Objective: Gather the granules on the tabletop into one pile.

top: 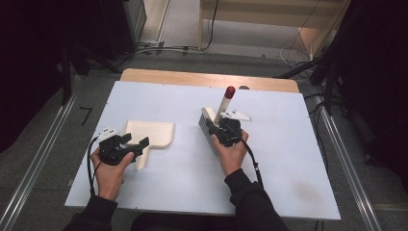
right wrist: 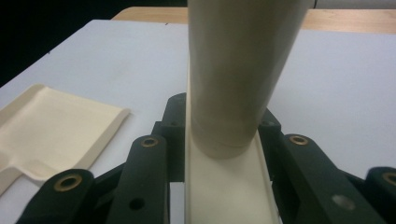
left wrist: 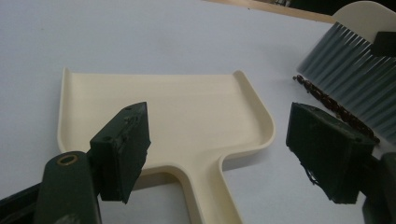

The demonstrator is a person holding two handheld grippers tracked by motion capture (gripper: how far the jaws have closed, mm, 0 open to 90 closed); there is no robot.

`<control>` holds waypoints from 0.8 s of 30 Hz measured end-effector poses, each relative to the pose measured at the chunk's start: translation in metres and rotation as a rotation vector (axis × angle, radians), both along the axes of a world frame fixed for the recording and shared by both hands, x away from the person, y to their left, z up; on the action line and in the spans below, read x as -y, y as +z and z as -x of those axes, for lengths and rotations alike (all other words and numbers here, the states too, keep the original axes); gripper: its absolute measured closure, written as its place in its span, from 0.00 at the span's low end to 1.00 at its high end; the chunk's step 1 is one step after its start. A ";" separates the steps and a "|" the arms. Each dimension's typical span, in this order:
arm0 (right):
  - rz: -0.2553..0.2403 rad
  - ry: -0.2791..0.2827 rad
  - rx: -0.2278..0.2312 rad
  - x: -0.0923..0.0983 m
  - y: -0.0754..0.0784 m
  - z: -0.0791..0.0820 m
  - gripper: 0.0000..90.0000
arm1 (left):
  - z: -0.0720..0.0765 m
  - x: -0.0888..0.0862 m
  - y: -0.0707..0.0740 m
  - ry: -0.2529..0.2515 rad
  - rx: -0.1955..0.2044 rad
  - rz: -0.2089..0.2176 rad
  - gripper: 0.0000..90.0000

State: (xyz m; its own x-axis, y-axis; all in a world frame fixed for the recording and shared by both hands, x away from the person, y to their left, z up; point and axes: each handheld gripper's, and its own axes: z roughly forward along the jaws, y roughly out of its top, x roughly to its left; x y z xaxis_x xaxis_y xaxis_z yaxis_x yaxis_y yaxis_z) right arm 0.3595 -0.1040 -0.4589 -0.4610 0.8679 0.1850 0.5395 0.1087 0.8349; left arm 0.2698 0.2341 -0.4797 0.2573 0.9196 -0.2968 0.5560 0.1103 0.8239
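Observation:
A cream dustpan (top: 153, 133) lies flat on the white board, its short handle (left wrist: 208, 186) pointing toward the person. My left gripper (top: 136, 144) hovers at that handle, open, with a jaw on either side of it and neither pad touching (left wrist: 224, 144). My right gripper (top: 226, 132) is shut on the cream back of a hand brush (right wrist: 224, 186). The brush's round handle (right wrist: 238, 70) rises up and away to a red tip (top: 230, 91). Its grey bristles (left wrist: 350, 79) rest on the board to the right of the pan, with a line of brown crumbs (left wrist: 336, 109) at their edge.
The white board (top: 288, 159) covers a wooden table whose far edge (top: 207, 77) shows beyond it. Metal rails run along the floor on both sides, and cables and dark stands sit behind the table.

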 end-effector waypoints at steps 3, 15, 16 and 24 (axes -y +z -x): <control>-0.006 0.042 -0.011 0.009 0.002 0.001 0.71 | 0.000 0.001 0.000 -0.002 -0.002 -0.001 0.25; 0.015 0.248 -0.024 0.009 -0.010 0.008 0.71 | -0.001 0.004 -0.001 -0.009 -0.004 -0.008 0.25; 0.013 0.257 -0.026 0.009 -0.012 0.007 0.71 | -0.001 0.003 -0.001 -0.008 -0.004 -0.007 0.25; 0.031 0.271 -0.010 0.011 -0.015 -0.002 0.71 | -0.001 0.004 -0.001 -0.009 -0.005 -0.006 0.25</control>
